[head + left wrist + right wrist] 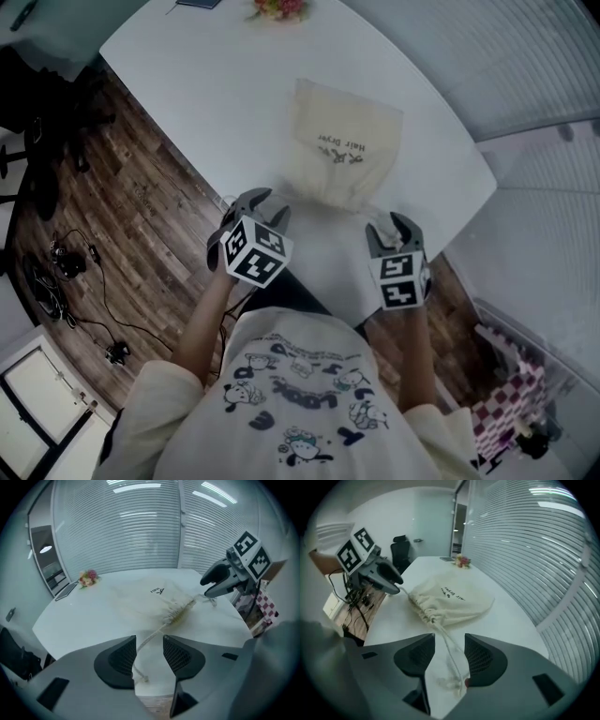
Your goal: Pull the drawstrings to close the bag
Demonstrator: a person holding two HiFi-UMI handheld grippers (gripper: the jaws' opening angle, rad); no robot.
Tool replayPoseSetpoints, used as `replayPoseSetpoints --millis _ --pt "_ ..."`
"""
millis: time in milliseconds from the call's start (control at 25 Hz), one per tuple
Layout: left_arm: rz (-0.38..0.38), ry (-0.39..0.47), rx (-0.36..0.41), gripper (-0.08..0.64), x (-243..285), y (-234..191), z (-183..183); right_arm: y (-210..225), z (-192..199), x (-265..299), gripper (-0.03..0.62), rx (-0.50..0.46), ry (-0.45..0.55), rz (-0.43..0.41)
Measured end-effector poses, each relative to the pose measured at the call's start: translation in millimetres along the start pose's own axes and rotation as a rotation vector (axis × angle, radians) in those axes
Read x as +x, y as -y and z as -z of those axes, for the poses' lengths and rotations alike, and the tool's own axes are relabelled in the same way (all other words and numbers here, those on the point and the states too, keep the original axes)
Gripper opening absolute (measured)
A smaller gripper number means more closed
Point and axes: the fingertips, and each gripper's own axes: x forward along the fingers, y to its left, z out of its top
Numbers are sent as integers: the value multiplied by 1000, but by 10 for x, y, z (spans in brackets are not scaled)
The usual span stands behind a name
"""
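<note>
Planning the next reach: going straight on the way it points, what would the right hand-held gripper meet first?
The drawstring lies loose between the open jaws of the right hand-held gripper; straight on, it would likely meet the bag's gathered mouth.

Bag (342,150) lies flat on tabletop (187,75), gathered mouth toward near edge. Left tool (265,208) just left of mouth, right tool (391,228) just right. Left drawstring (146,640) runs from mouth between left tool's jaws, not pinched; right drawstring (447,645) likewise between right tool's. Flowers (278,7) at far edge, behind bag. Cables (66,272) on floor (141,216), left of tabletop.
</note>
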Motion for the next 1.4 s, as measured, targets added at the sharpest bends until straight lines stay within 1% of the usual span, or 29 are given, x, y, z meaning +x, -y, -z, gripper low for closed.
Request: replayPoseSetpoints --millis 80,200,360,440,520,600,720,840,920,1000,1080,1200,1280,1400 --pt "30 -24 62 213 45 60 -39 -77 -42 105 209 -93 -29 -43" --pt "49 -66 146 213 91 117 -26 -125 -37 224 209 -205 -74 -63" --pt "46 -86 209 213 168 89 -29 -180 -75 305 201 -298 -102 -71" --pt "66 -103 247 212 207 114 -24 -210 -55 337 188 -338 -130 -76" --pt "89 -121 278 210 241 142 -25 -215 -32 361 163 -356 -154 -80" --pt "98 -129 302 195 272 131 -17 -229 -44 382 156 -356 -163 -88" --pt "103 -132 336 148 315 118 -16 -251 -79 392 142 -361 -162 -95" --pt "105 -146 352 101 347 143 -2 -276 -85 401 130 -391 -170 -97" --pt "91 -150 366 85 341 147 -9 -280 -81 409 96 -405 -178 -89" --pt "81 -149 369 66 334 166 -23 -272 -70 417 57 -393 -184 -80" --pt "81 -151 347 56 339 193 -21 -262 -63 421 32 -350 -185 -74" --pt "76 -148 254 51 352 202 2 -243 -76 407 25 -246 -169 -59" --pt "81 -129 155 49 353 212 -4 -205 -80 382 21 -168 -146 -43" --pt "106 -91 -55 48 347 251 -49 -129 -70 338 21 -47 -105 -14"
